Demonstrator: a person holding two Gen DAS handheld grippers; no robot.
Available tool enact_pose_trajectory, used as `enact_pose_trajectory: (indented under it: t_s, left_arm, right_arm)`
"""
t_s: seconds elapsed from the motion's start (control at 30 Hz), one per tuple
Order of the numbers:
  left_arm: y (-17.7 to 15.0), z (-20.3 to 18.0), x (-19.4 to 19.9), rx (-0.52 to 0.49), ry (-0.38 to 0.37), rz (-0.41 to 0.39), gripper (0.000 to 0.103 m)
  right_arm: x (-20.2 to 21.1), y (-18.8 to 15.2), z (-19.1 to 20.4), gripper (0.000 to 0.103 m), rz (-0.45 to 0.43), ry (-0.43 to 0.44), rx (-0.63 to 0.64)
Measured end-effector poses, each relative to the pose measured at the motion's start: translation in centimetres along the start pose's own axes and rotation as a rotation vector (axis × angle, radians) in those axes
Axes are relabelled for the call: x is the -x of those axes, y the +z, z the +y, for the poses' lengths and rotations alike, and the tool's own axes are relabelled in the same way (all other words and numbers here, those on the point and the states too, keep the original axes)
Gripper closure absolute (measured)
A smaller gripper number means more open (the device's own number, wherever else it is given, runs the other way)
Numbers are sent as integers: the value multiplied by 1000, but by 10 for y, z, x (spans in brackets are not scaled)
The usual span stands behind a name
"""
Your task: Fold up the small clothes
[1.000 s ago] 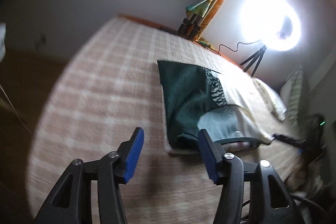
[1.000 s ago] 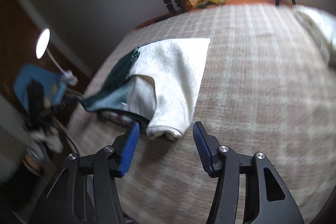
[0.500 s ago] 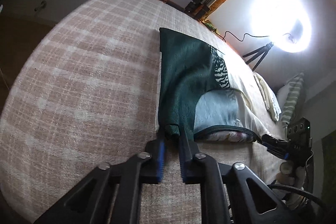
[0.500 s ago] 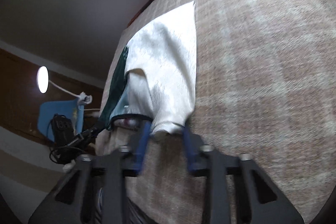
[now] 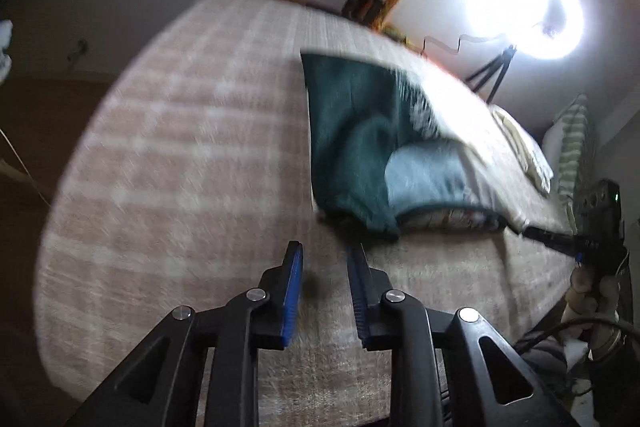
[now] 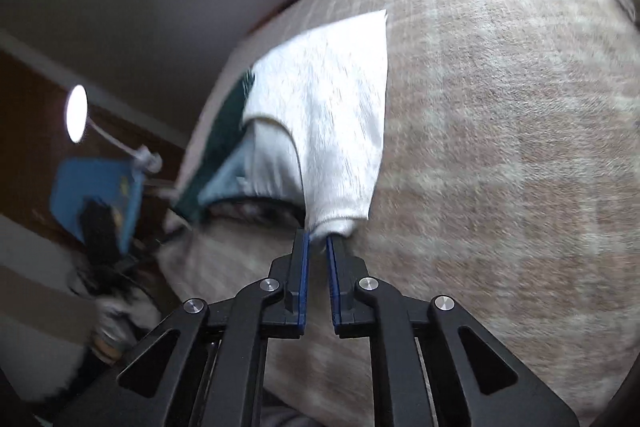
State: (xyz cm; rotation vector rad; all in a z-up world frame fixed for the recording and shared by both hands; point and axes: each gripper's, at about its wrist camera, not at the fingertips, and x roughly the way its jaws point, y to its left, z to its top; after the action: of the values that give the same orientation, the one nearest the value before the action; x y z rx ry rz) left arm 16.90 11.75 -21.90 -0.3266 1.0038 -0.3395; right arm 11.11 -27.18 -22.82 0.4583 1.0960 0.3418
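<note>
on the bed [image 5: 180, 155] w/ its plaid cover: our right gripper [image 6: 317, 241] fingers pinch the garment [image 6: 332, 115] at its cream cuff, prob to lift for a fold. left gripper [image 5: 322, 255] fingers just reopened, empty, green sleeve lying just beyond.

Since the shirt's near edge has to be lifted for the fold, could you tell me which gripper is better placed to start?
Right. The right gripper is pinching the white sleeve cuff. The left gripper has just opened again; nothing is between its jaws, and the green sleeve lies ahead of them.
</note>
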Motion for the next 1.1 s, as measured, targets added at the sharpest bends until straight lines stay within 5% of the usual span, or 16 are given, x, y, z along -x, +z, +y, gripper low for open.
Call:
enact_pose_trajectory:
  t_s: [0.2,0.4,0.6,0.8,0.97,1.1]
  left_arm:
    - [47,-16,12,-64,13,-99,80]
    - [80,-35,-37,-137,19,-28,80]
    - [45,-42,-73,-246,48,120,79]
    - [22,-34,-37,-276,74,58,70]
    - [24,-21,-12,-176,52,-29,61]
    - [37,-27,-22,-160,34,-37,63]
  right_arm:
    - [25,8,29,93,-98,-49,133]
    - [3,27,46,93,-95,-56,188]
    - [-32,22,25,93,4,-104,187]
    - [-24,11,5,93,63,-123,194]
    - [-4,20,5,88,19,-95,212]
    - [2,38,14,80,-25,-70,238]
